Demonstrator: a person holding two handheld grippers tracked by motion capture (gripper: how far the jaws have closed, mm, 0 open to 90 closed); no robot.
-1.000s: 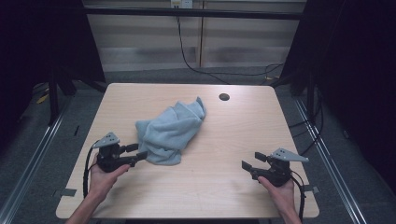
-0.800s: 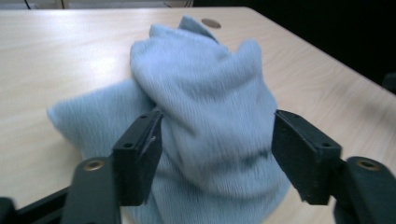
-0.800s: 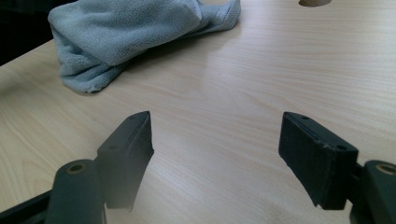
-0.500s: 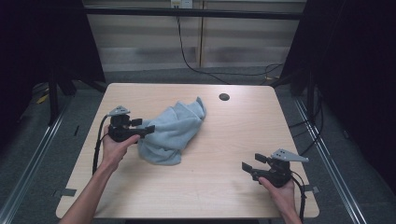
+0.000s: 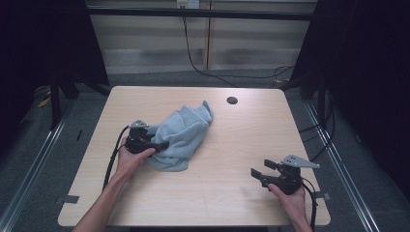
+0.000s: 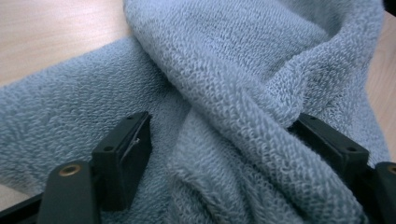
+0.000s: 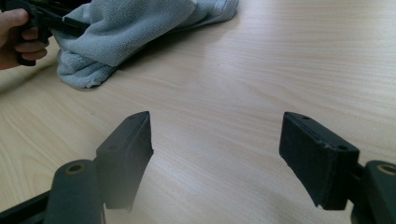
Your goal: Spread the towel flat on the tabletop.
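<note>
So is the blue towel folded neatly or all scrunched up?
Scrunched up. The towel lies in a rumpled heap with loose folds, not flat, on the table.

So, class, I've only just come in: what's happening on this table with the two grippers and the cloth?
A person works at a wooden table with a gripper in each hand. The left gripper is pushed into the near left edge of a crumpled light blue towel, its jaws open with a fold of the fabric between them, not closed on it. The right gripper waits open above bare wood near the table's front right, apart from the towel. A small dark hole sits near the far edge.
</note>
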